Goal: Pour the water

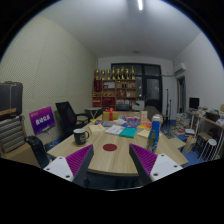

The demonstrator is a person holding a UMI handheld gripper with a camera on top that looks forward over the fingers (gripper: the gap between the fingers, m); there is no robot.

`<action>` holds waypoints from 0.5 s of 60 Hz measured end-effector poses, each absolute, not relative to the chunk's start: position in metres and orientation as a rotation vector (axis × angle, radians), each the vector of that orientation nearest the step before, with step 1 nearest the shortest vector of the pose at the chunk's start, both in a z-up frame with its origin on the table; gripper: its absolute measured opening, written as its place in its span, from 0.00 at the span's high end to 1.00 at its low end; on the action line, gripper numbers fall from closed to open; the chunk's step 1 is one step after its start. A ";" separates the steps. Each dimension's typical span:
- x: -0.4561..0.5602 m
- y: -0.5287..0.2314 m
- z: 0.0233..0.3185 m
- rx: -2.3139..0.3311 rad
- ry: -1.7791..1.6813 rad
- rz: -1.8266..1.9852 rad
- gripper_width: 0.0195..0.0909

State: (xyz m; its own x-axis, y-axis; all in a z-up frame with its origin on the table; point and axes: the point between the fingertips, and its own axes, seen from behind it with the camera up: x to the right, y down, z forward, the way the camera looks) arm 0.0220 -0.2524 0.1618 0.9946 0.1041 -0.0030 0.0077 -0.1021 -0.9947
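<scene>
Your tool (112, 170) is held high above the bench (115, 155), its two fingers spread wide with nothing between them; each finger (78, 162) carries a magenta pad on its inner face, patterned with small pale marks.

The bench is a long, light wood-grain top with rounded ends that runs away from you. On it, just ahead of the left finger, stands a dark, glossy mug (81, 135) with a handle and a pale interior. Between the two fingers, farther out on the wood, lies a flat, round, dark red coaster (110, 147). The water bottle (154, 131) stands upright just beyond the right finger: a slim, clear plastic cylinder with a blue cap and a bluish tint; any label on it is too small to read. Past these things the far half of the bench is strewn with papers, books and small boxes (128, 126) in green, blue and orange, none legible.

To the left, a black office chair (68, 113) sits near a purple sign (42, 120) bearing white writing you cannot make out. At the back wall, a red shelf unit (117, 93) holds a row of golden trophies (117, 74) on its top. The walls are plain and pale, and a strip light (141, 5) runs along the ceiling.
</scene>
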 end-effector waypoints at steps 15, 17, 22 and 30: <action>0.040 -0.213 0.162 -1.605 -0.119 -0.001 0.12; 0.051 -0.206 0.162 -1.592 -0.128 -0.016 0.12; 0.084 -0.175 0.155 -1.583 -0.108 -0.059 0.13; 0.150 -0.120 0.142 -1.588 0.017 -0.084 0.12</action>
